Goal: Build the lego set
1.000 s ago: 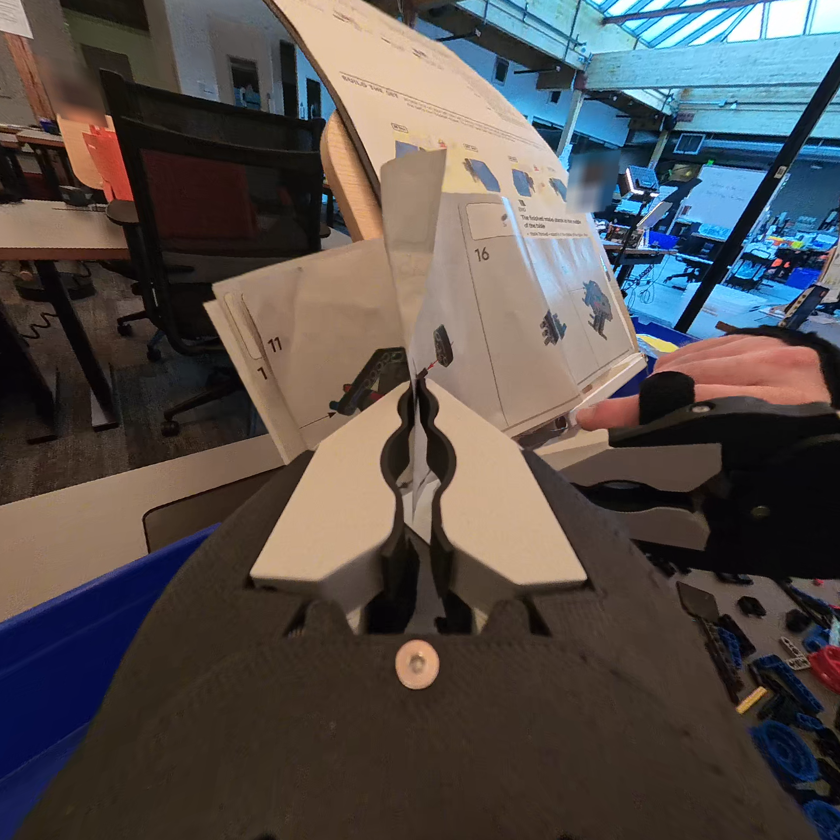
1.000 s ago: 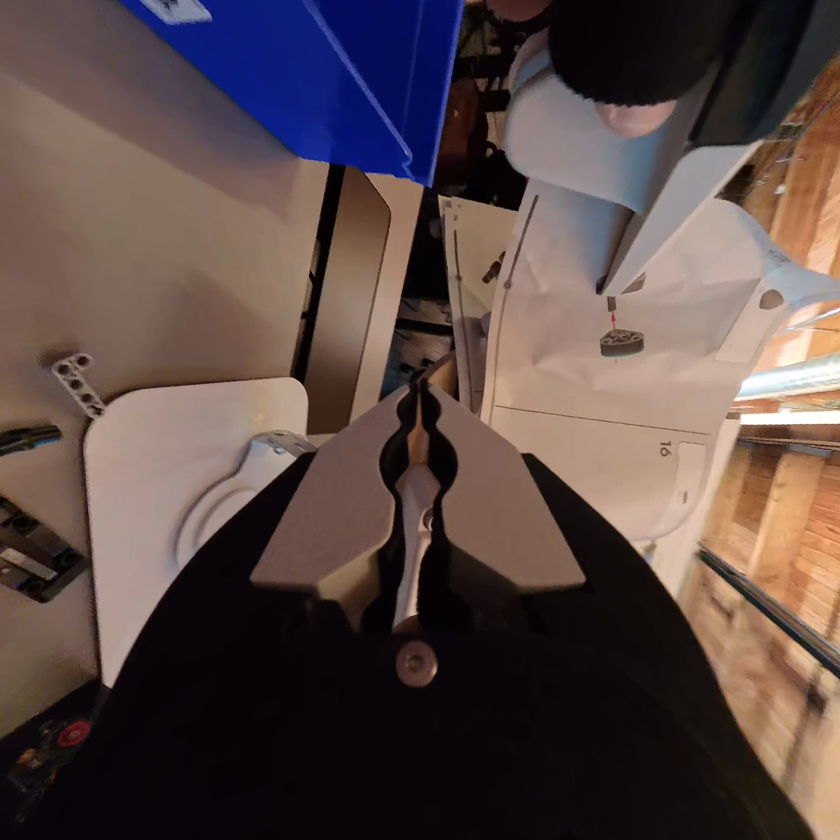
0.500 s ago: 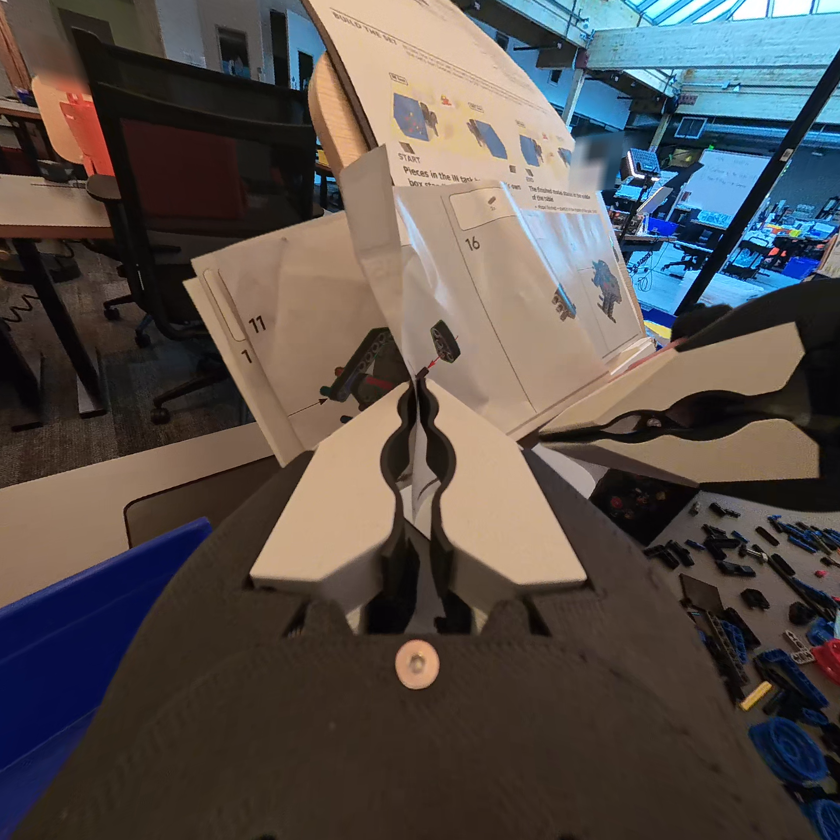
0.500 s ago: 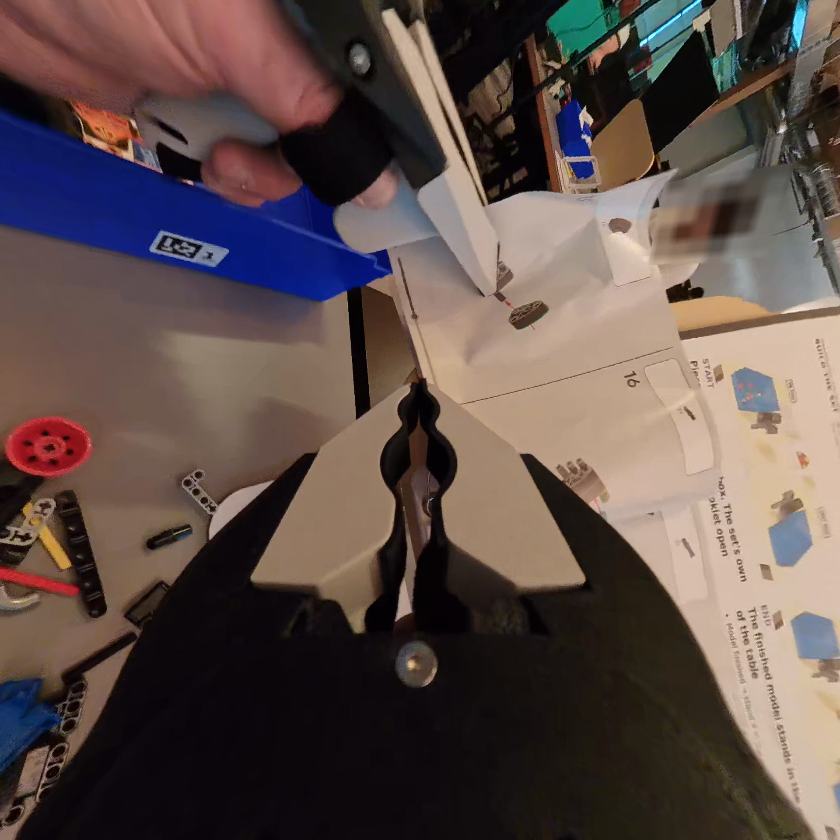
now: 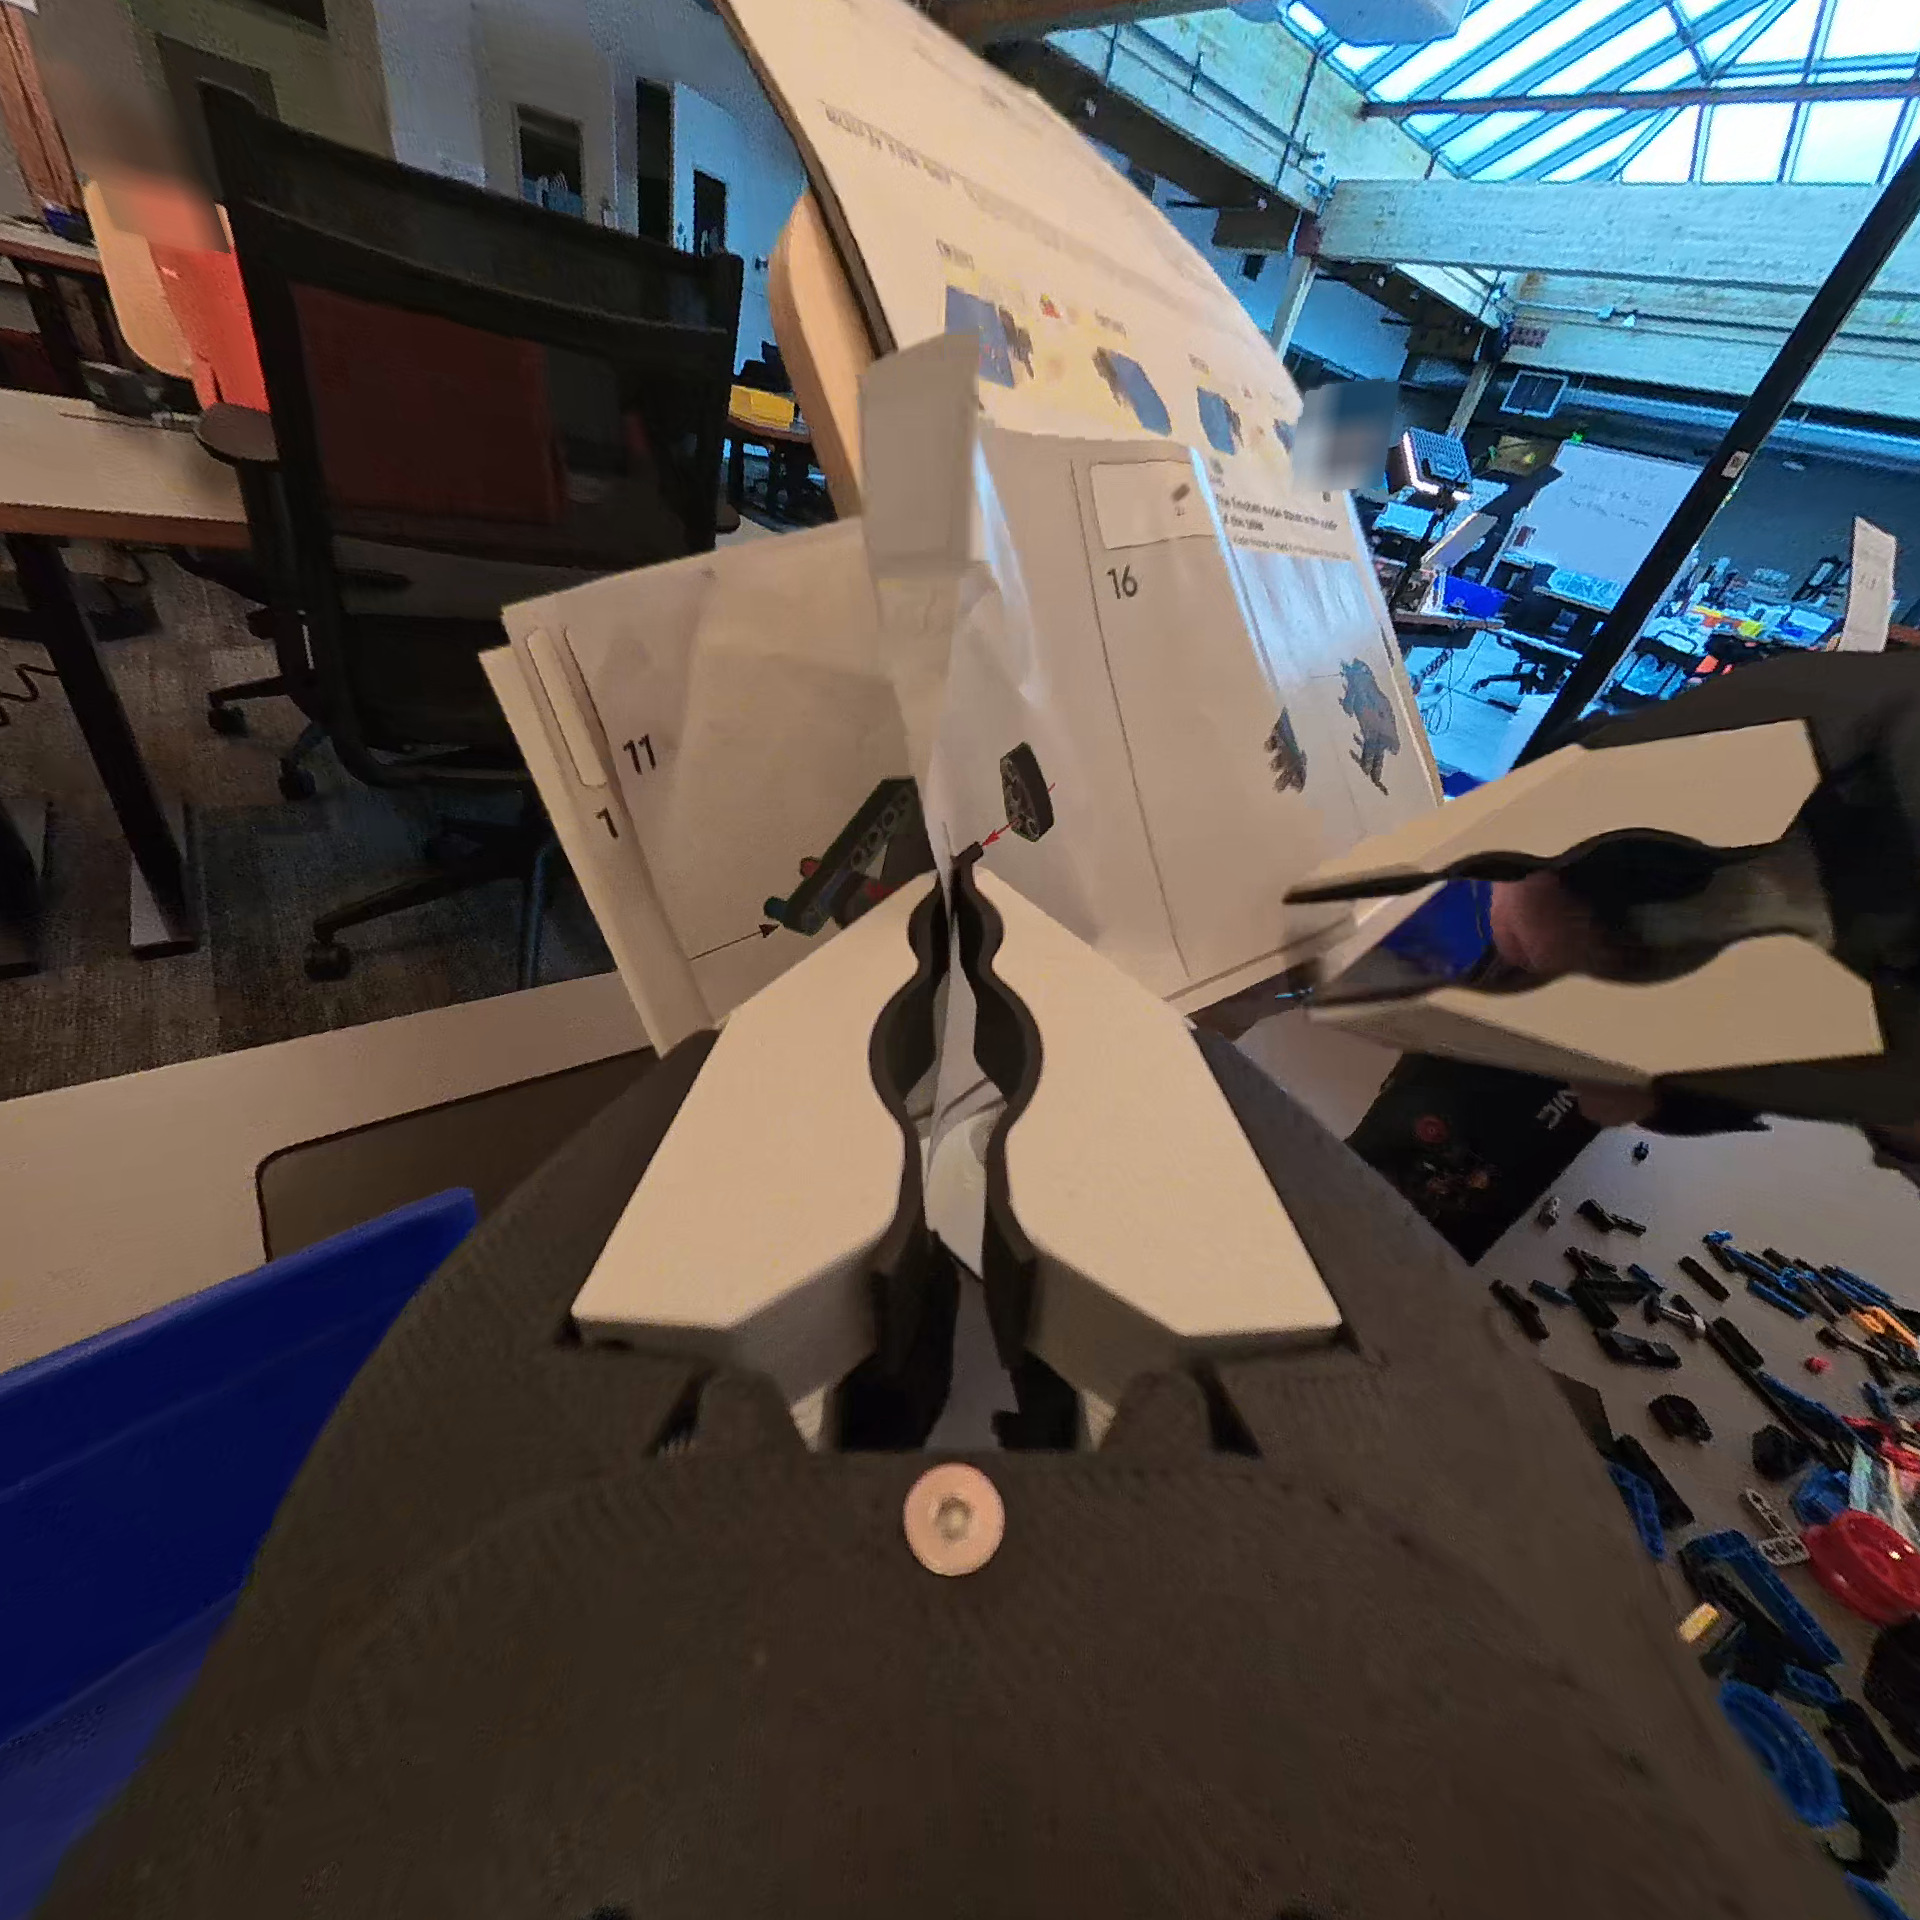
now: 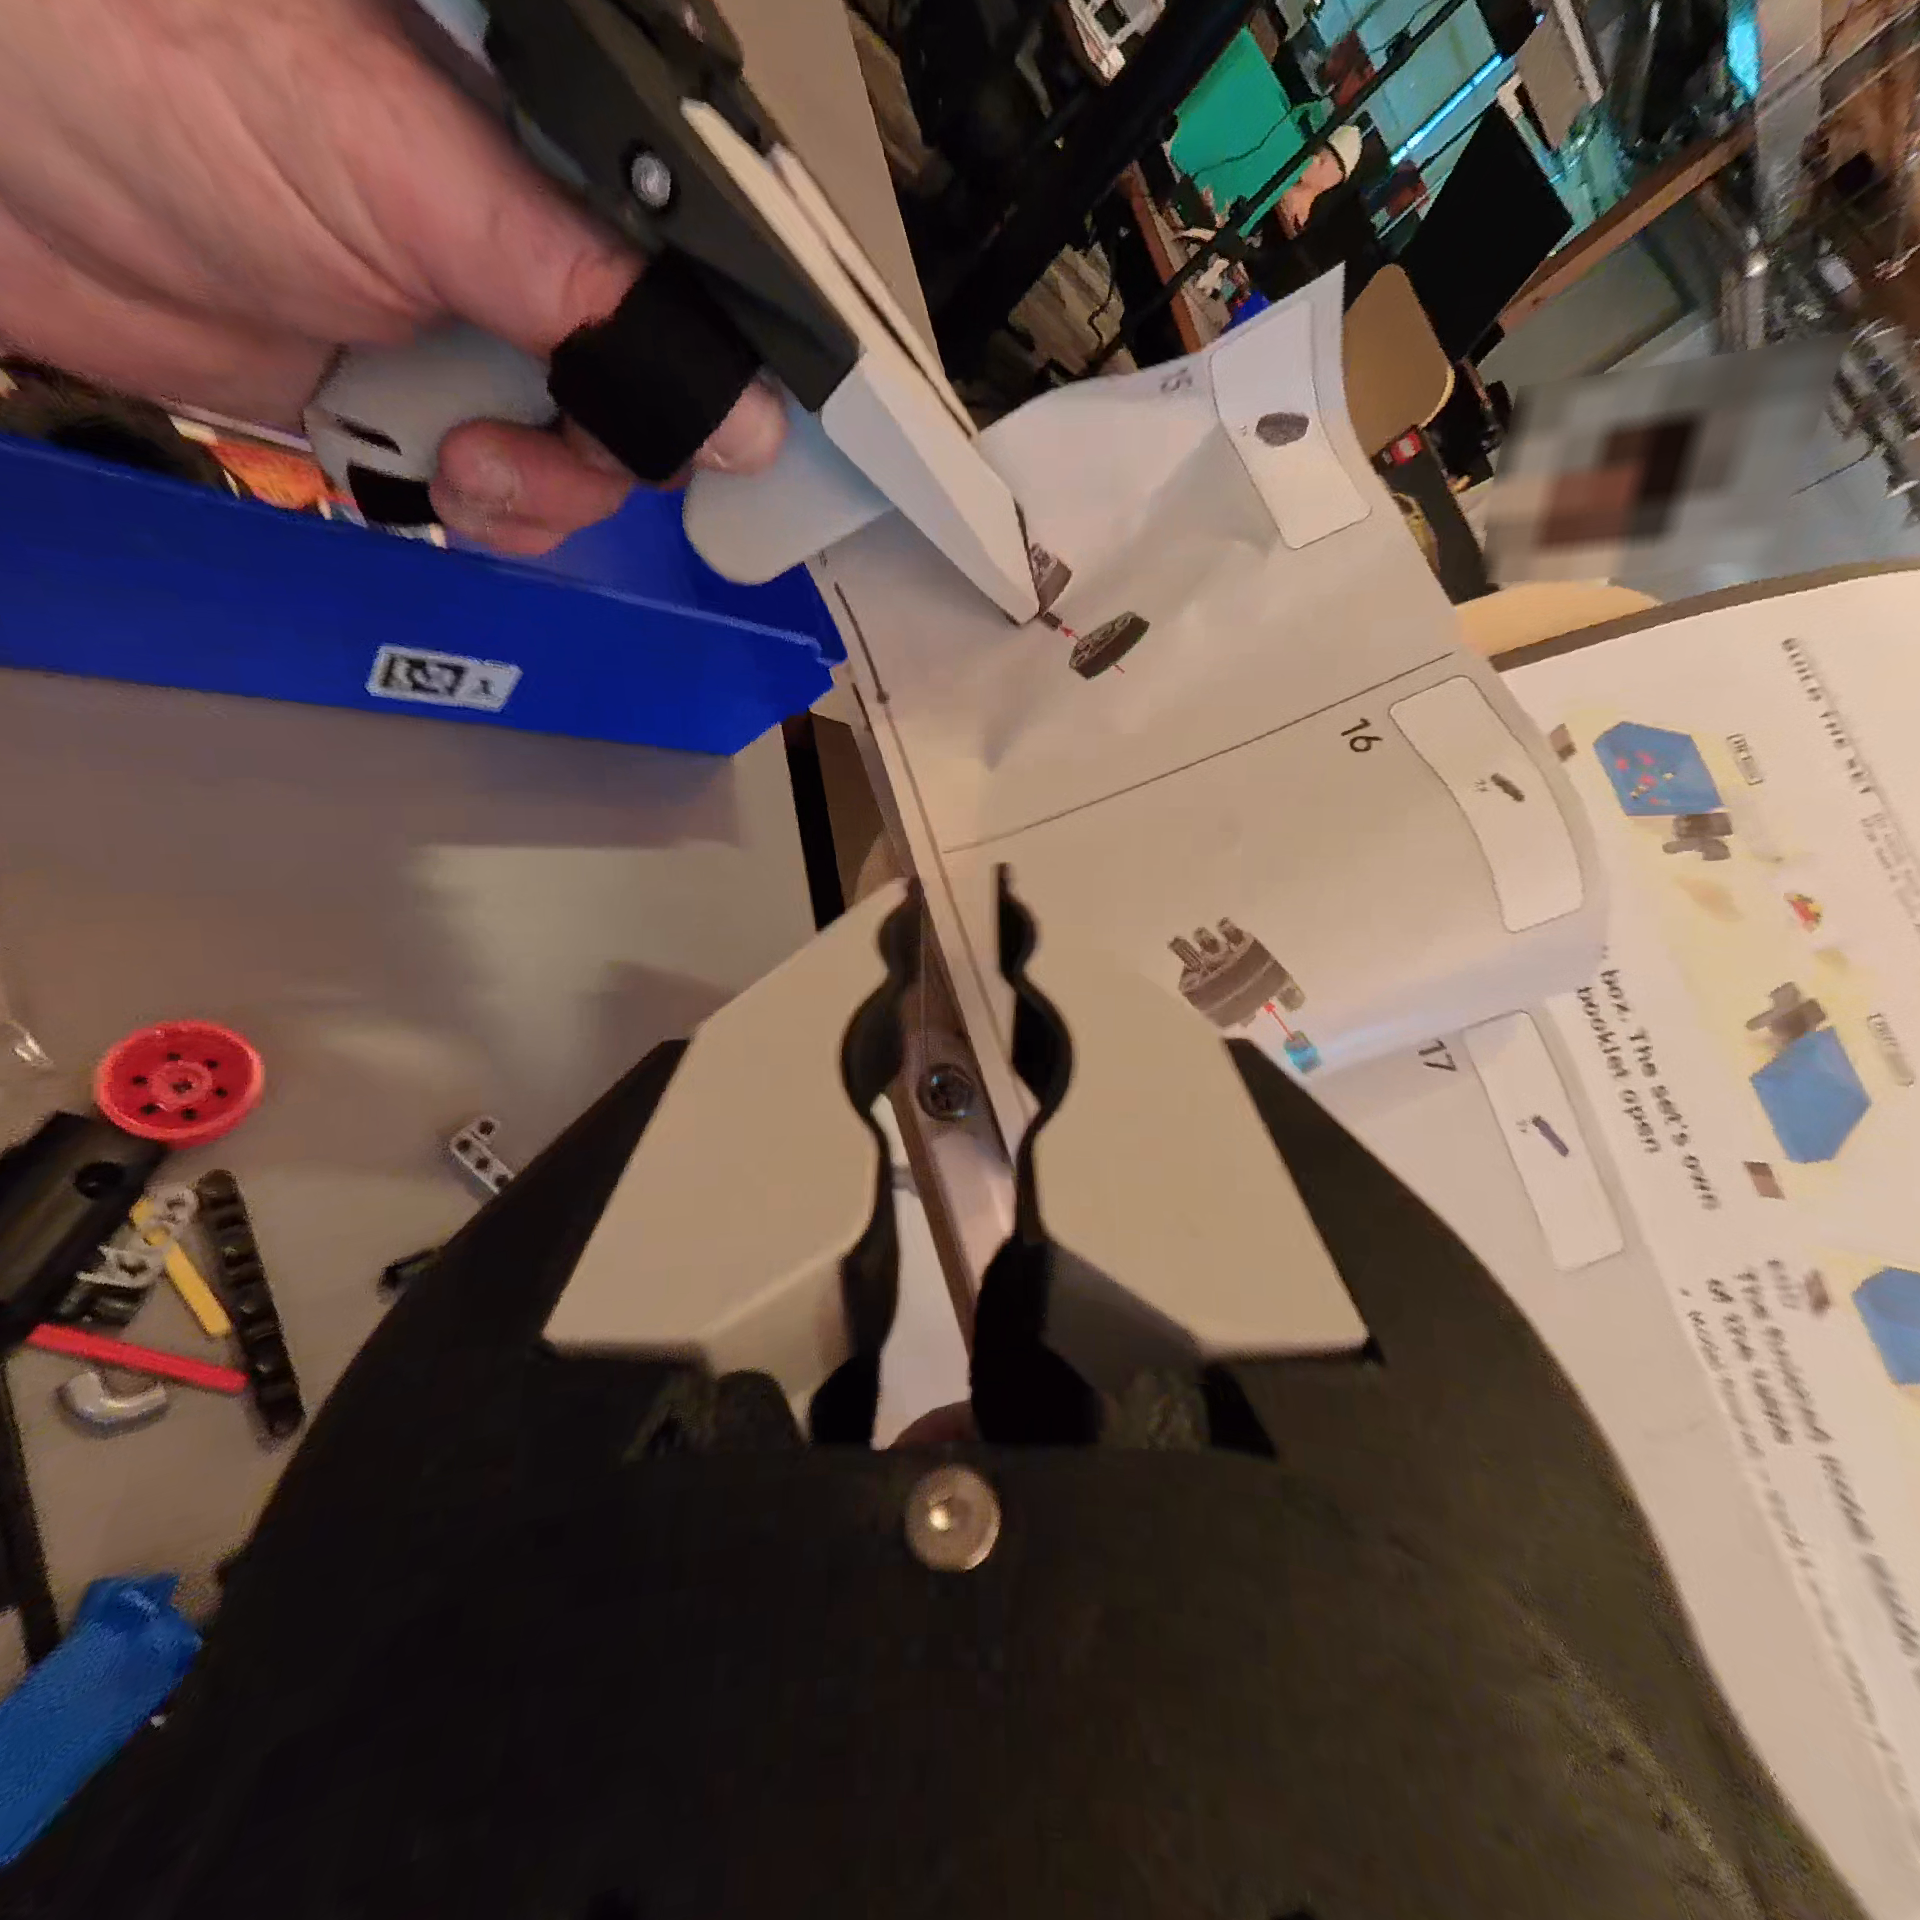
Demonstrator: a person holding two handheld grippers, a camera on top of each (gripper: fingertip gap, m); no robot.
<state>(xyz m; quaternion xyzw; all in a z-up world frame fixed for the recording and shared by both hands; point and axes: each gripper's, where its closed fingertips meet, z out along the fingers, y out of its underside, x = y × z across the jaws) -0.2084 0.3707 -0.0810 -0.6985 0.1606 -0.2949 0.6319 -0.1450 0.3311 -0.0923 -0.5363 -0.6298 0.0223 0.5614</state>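
Grey table [image 6: 312,883]: L gripper [image 5: 954,883] clamped on booklet page [image 5: 935,623], R gripper [image 6: 961,894] agape.

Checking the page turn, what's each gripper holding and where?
Left gripper: shut on a booklet page, pinched mid-sheet. Right gripper: open, holding nothing.

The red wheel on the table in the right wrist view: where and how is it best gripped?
Probably across its rim, coming straight down from above. The red wheel lies flat on the grey table, hub up, so only its outer edge offers opposing faces. Black pieces crowd its lower left; its right side is clear.
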